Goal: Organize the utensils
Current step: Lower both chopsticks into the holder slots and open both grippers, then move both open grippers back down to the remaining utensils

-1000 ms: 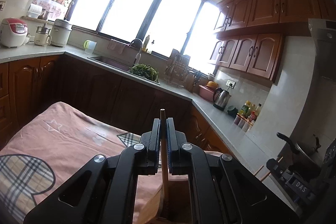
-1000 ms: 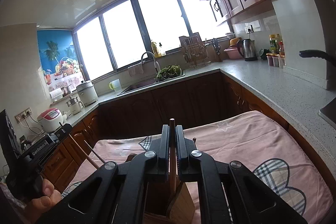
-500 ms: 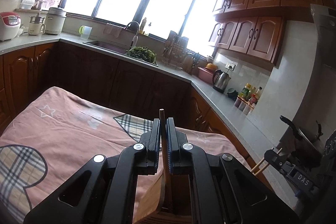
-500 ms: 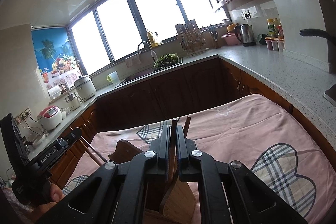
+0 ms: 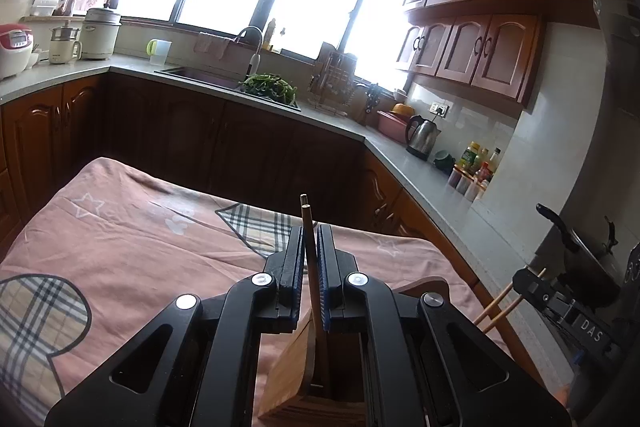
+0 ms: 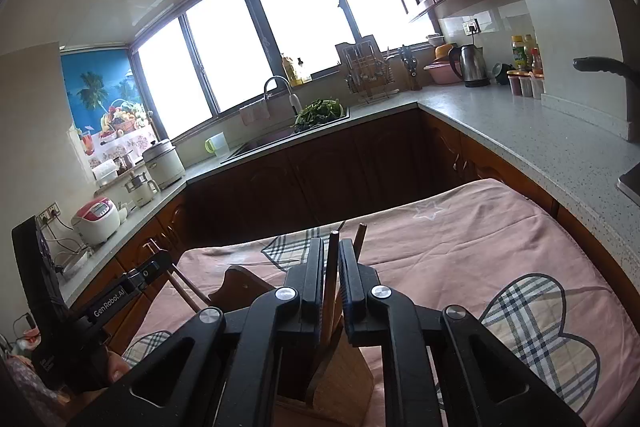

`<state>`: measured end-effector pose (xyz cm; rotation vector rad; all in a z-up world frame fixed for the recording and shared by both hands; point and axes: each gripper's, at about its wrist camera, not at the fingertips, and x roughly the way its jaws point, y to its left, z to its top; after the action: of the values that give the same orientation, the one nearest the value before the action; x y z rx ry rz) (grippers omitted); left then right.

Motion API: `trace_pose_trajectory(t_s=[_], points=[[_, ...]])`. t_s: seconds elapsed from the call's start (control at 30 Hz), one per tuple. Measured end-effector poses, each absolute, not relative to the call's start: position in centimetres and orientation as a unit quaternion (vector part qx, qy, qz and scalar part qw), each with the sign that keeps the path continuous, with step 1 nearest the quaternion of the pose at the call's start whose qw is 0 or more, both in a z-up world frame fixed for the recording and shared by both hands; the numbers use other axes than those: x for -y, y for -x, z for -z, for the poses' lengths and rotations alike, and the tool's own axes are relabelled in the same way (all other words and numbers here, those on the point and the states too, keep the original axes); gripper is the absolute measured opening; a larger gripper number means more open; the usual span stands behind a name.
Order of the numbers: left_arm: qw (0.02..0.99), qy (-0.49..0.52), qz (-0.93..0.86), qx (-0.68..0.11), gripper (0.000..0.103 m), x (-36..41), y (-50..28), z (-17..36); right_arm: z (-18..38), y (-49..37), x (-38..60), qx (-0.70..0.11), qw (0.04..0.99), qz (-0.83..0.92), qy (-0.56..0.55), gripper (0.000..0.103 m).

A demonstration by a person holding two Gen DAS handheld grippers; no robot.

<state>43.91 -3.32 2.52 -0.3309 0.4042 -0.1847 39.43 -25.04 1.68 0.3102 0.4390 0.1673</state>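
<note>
Left gripper (image 5: 309, 259) jaws clamped on a chopstick (image 5: 307, 247) standing in the wooden holder (image 5: 296, 383) below. Right gripper (image 6: 331, 267) jaws just easing apart, chopstick (image 6: 330, 291) between, seemingly loose, over the same holder (image 6: 340, 379). Both tilt slightly downward.

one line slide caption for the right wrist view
Right gripper jaws just opening around a chopstick standing in the wooden holder.

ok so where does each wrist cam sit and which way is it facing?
Left wrist: on the left gripper, looking along its fingers, shut on a chopstick, over the wooden holder toward the sink.
Right wrist: on the right gripper, jaws just opening around a second chopstick, also facing the sink; left gripper at its left edge.
Shared: holder, sink, kettle, pink cloth.
</note>
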Motion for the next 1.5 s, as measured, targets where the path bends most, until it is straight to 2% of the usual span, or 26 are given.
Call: trace_pose_trajectory(t_s=[0.07, 0.1, 0.17, 0.2, 0.23, 0.3, 0.37, 0.43, 0.53, 0.7, 1.5], points=[[0.962, 0.164, 0.092, -0.200, 0.013, 3.2, -43.7, -2.8, -1.8, -39.3, 25.1, -0.215, 0.960, -0.085, -0.157, 0.014], [0.962, 0.165, 0.093, -0.198, 0.016, 3.1, -43.5, -3.0, -1.9, -39.2, 25.2, -0.213, 0.960, -0.086, -0.159, 0.018], [0.963, 0.167, 0.091, -0.193, 0.041, 2.8, -42.9, -3.4, -2.2, -38.8, 25.3, -0.205, 0.961, -0.089, -0.164, 0.034], [0.964, 0.168, 0.089, -0.187, 0.045, 2.6, -42.5, -3.6, -2.5, -38.5, 25.3, -0.199, 0.961, -0.092, -0.167, 0.047], [0.965, 0.169, 0.087, -0.181, 0.051, 2.4, -42.0, -3.8, -2.8, -38.2, 25.3, -0.192, 0.962, -0.094, -0.169, 0.054], [0.965, 0.170, 0.084, -0.179, 0.064, 2.0, -41.3, -4.3, -3.5, -37.5, 25.3, -0.180, 0.964, -0.095, -0.170, 0.057], [0.965, 0.172, 0.079, -0.180, 0.085, 1.5, -40.4, -4.6, -4.1, -36.9, 25.5, -0.170, 0.965, -0.098, -0.175, 0.073], [0.965, 0.175, 0.071, -0.182, 0.093, 0.9, -39.4, -4.8, -4.6, -36.1, 25.6, -0.158, 0.966, -0.098, -0.179, 0.089], [0.963, 0.180, 0.062, -0.190, 0.096, -0.1, -37.7, -4.8, -5.0, -34.7, 25.7, -0.150, 0.968, -0.099, -0.177, 0.096], [0.957, 0.187, 0.055, -0.215, 0.099, -1.2, -34.8, -4.2, -4.8, -32.4, 25.5, -0.162, 0.966, -0.106, -0.171, 0.098], [0.937, 0.196, 0.050, -0.286, 0.099, -3.6, -22.9, 0.0, -1.5, -20.7, 27.2, -0.222, 0.955, -0.097, -0.169, 0.098]])
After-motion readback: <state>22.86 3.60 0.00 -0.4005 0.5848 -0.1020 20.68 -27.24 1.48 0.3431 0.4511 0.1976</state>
